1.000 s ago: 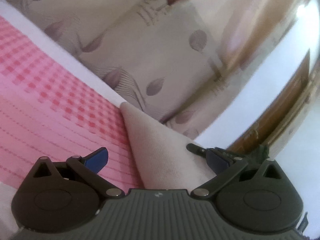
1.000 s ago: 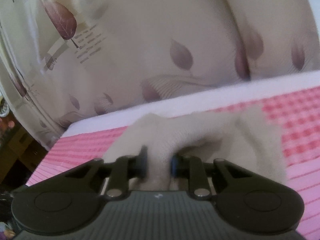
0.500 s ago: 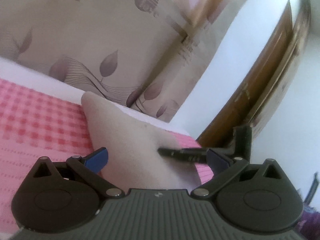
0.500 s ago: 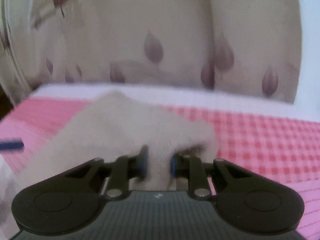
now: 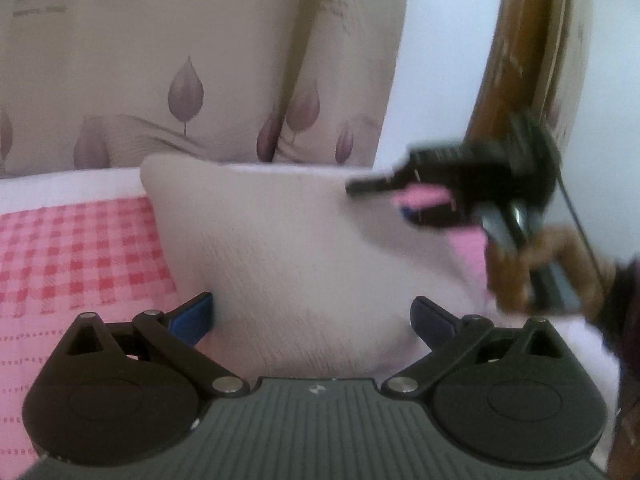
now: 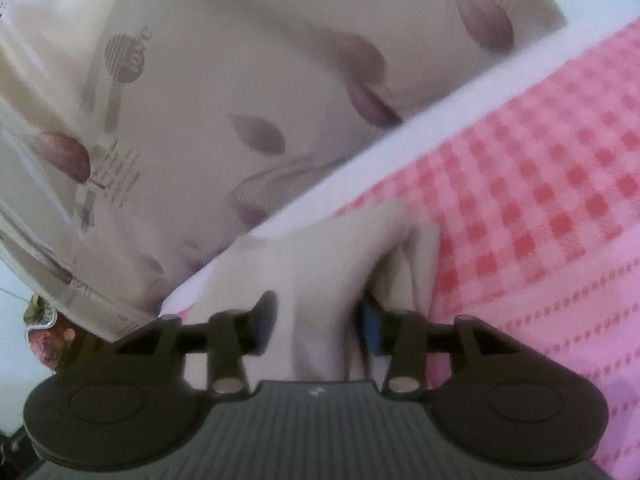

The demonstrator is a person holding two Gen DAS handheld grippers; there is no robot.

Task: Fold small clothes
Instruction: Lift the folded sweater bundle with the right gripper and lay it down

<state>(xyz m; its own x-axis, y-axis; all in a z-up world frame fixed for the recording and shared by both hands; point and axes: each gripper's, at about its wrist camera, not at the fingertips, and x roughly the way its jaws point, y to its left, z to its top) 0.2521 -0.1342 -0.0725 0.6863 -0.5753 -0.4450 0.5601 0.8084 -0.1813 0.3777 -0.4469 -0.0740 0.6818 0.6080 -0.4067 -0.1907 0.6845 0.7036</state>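
**Right gripper carries one end of the beige garment across while the left waits, jaws apart**

A small beige knit garment [image 5: 288,264] lies on a bed covered with a pink sheet [image 5: 72,248], checked in red toward the far edge and dotted nearer in. Behind the bed's far edge hangs a cream curtain [image 5: 160,60] printed with mauve leaves.

In the left wrist view, the left gripper [image 5: 312,316] has its jaws wide apart, one blue-padded fingertip on each side of the garment's near end, gripping nothing. A second ago this view showed only a narrow strip of the cloth near the far edge; now the cloth fills the space between the fingers, with one corner touching the white border at the bed's far edge.

The right gripper [image 5: 384,196] appears blurred at the garment's right end, held by the person's hand [image 5: 536,268]. In its own view, the right gripper [image 6: 316,320] is clamped on a bunched fold of the garment, as it was a second ago, but the bed now runs slanted across the picture, so the tool has tilted.

This looks like a fold in progress: the right end is being lifted and carried over, and the left gripper seems placed to pin or pinch the near end. The fold is not yet laid flat.
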